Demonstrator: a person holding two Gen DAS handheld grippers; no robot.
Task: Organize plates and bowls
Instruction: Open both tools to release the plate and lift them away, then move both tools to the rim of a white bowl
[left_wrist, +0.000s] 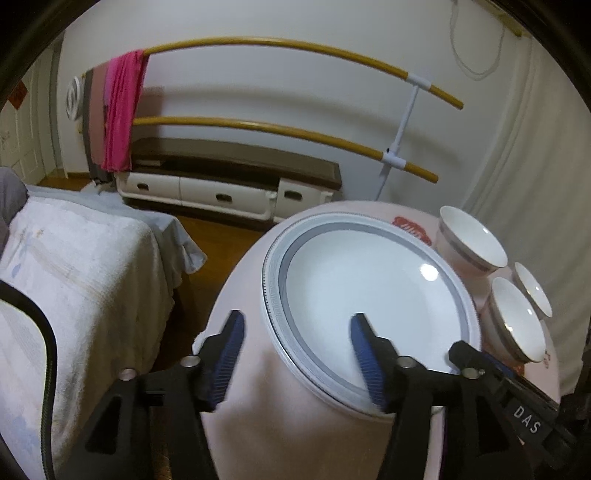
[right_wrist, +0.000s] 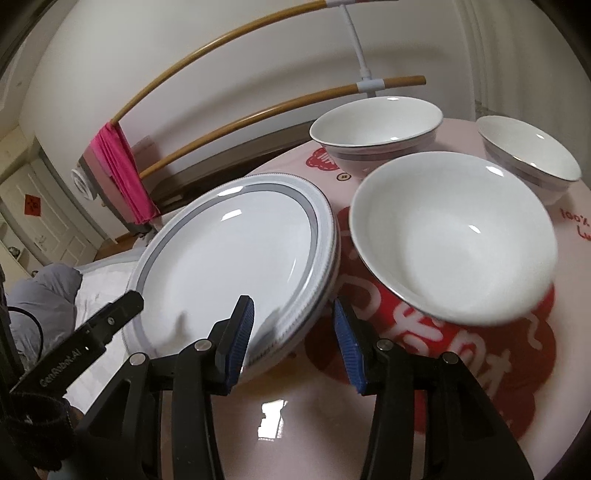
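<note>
We've got both grippers up at the plates (left_wrist: 369, 295), each spread wide, nothing clamped.

L gripper (left_wrist: 297, 356): jaws straddle the near-left rim of the plates. L finger sits over the pink tabletop (left_wrist: 295, 424) outside the rim, R finger sits over the white plate face. Can't tell if either pad touches.

R gripper (right_wrist: 293, 321): jaws straddle the plates' near-right edge. L finger over the plate face, R finger over the tabletop between the plates and the nearest bowl (right_wrist: 454, 240). Contact w/ rim unclear, some motion blur there.

Plates: grey-banded rim; R wrist view shows stacked rims, so more than 1, count unclear. They sit at the table's left edge.

Bowls: 3, all white w/ grey band, upright, to the right of the plates. Nearest bowl is just beside the plates, over a red printed patch on the tabletop. 2nd bowl (right_wrist: 376, 125) behind it, 3rd bowl (right_wrist: 532, 155) far right. All 3 apart from each other in R wrist view.

Bkgd: bed w/ white cover (left_wrist: 74, 277) left of table, low cabinet (left_wrist: 229, 181) along wall, rail rack w/ pink cloth (left_wrist: 122, 110).
</note>
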